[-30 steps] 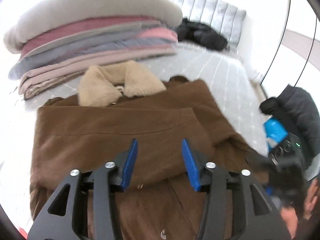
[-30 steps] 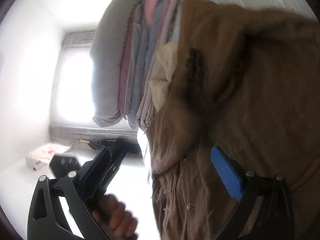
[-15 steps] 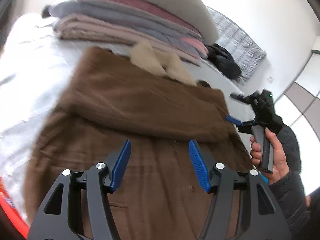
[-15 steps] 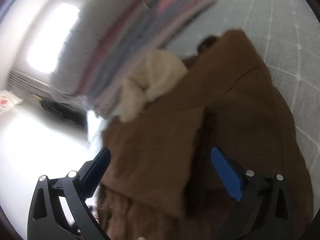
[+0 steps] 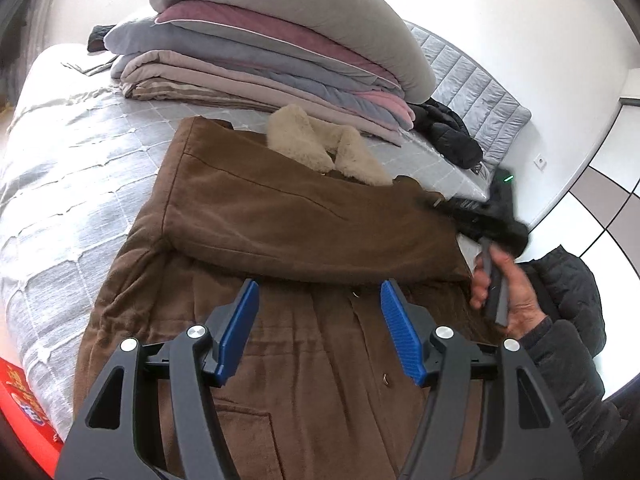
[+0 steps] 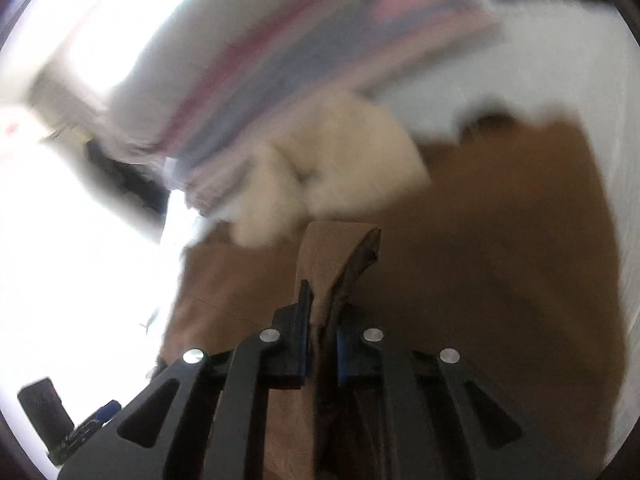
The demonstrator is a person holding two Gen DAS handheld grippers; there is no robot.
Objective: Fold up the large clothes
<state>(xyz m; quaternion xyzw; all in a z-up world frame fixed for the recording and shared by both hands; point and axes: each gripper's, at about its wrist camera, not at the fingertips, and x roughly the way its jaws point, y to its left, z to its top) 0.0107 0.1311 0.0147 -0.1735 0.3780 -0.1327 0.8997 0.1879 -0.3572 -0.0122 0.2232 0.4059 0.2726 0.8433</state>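
Note:
A brown coat [image 5: 304, 216] with a cream fur collar [image 5: 316, 148] lies on the bed, one sleeve folded across its chest. My left gripper [image 5: 318, 292] hovers over the buttoned front, jaws opening, nothing between the blue pads [image 5: 240, 320]. At the coat's right edge a hand [image 5: 504, 296] holds my right gripper [image 5: 476, 212], blurred. In the blurred right wrist view my right gripper [image 6: 320, 304] is shut on a raised fold of the brown coat [image 6: 332, 248], with the collar [image 6: 340, 168] beyond it.
Folded quilts and a pillow are stacked [image 5: 260, 52] behind the collar. A black jacket [image 5: 448, 136] lies at the far right of the grey bedspread [image 5: 60, 152]. A red box [image 5: 24, 412] is at lower left. A dark padded sleeve [image 5: 568, 360] reaches in from the right.
My right gripper went from wide open to shut on a fold of the coat. My left gripper spread wider and swung across the coat, then held still.

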